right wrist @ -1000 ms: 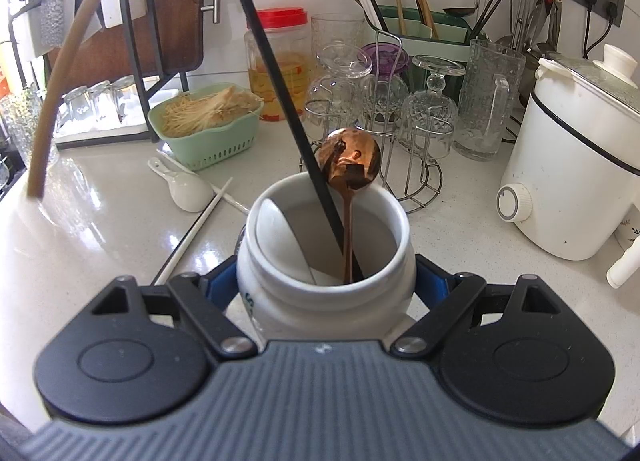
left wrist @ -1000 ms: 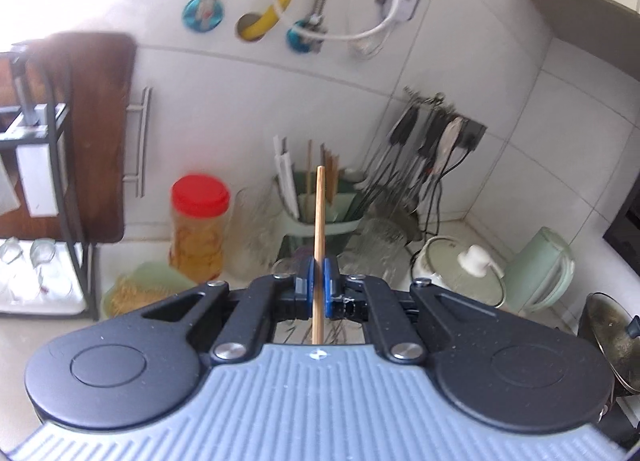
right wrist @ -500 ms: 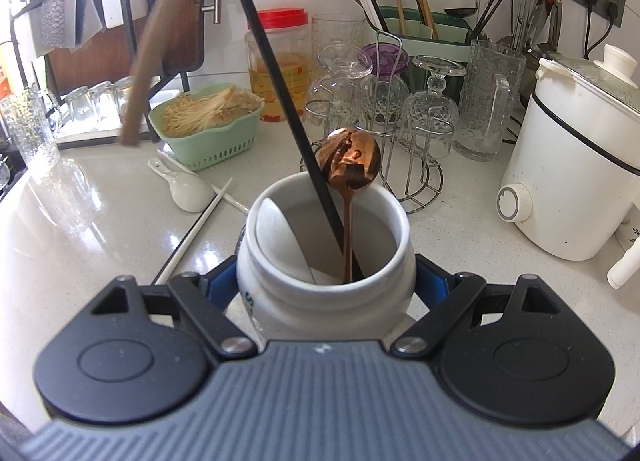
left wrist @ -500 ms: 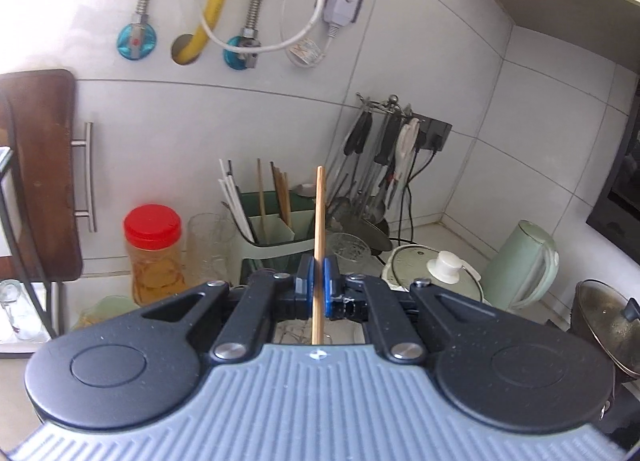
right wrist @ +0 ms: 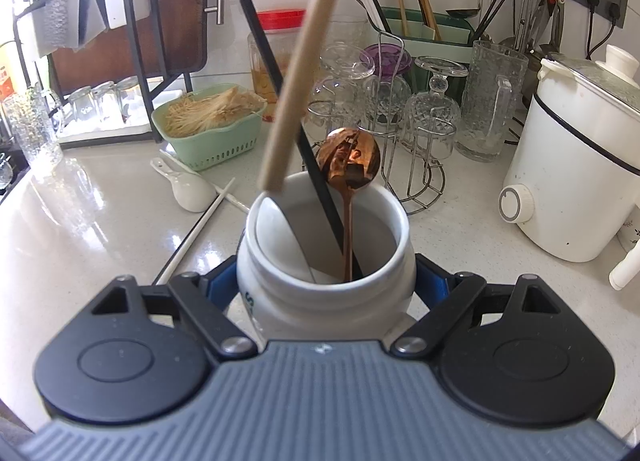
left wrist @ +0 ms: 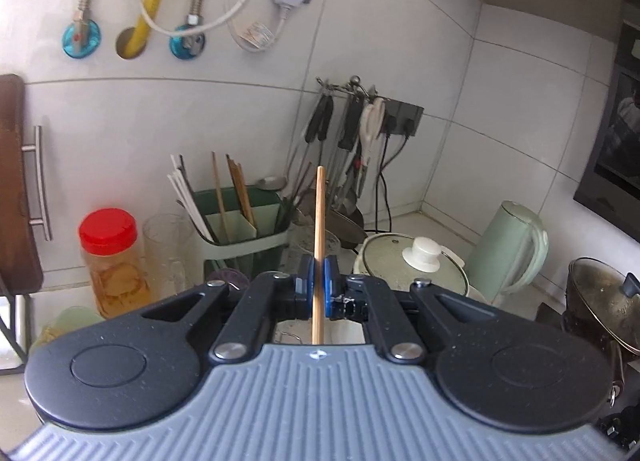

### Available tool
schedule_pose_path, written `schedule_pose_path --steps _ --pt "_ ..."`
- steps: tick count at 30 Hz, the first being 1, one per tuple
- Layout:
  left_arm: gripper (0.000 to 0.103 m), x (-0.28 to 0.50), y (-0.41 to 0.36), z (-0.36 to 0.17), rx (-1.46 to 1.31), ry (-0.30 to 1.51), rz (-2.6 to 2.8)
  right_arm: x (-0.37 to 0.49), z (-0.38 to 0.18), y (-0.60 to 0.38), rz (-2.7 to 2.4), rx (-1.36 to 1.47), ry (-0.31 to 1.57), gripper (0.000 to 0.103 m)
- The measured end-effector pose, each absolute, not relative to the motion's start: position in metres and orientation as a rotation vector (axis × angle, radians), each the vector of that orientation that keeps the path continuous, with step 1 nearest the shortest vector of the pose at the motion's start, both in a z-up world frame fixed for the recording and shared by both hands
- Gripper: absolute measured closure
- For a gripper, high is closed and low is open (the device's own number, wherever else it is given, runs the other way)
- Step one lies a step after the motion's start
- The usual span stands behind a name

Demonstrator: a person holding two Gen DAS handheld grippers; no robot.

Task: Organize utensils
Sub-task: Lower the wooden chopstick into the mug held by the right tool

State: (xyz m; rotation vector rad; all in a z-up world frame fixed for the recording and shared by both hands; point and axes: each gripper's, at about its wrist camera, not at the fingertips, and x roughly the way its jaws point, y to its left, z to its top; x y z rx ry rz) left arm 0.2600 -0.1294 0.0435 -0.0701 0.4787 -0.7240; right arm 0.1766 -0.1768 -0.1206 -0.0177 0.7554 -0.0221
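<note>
two views, and we take the left wrist one first. our left tool (left wrist: 318, 287) has its blue pads nearly together, pinching a wooden chopstick (left wrist: 319, 221) that stands almost upright between them. behind it, against the tiled wall, we see a green utensil holder (left wrist: 256, 229) with more chopsticks in it, a red-lidded jar (left wrist: 110, 261) to its left, and a pale green kettle (left wrist: 508, 249) to the right. a white cooker lid (left wrist: 412, 261) sits between holder and kettle.

in the right wrist view, our right tool (right wrist: 324, 281) is spread wide and clamped on both sides of a white ceramic jar (right wrist: 324, 293). inside the jar stand a copper spoon (right wrist: 350, 169), a black chopstick (right wrist: 280, 101) leaning left, and a white spoon (right wrist: 280, 237) against the left wall. the wooden chopstick (right wrist: 300, 73) slants down from above, its lower tip just at the jar's left rim. on the tabletop (right wrist: 100, 229) left of the jar lie a white ceramic spoon (right wrist: 188, 189) and a white chopstick (right wrist: 192, 237).
</note>
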Motion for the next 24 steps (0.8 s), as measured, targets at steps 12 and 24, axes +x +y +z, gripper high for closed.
schedule_pose_path --steps 12,24 --pt "0.097 0.253 -0.151 0.015 -0.004 0.461 -0.721 0.175 -0.121 -0.178 -0.006 -0.022 0.753 0.013" --pt "0.097 0.252 -0.148 0.0 0.017 0.511 -0.707 0.173 -0.121 -0.18 0.008 -0.026 0.746 0.012"
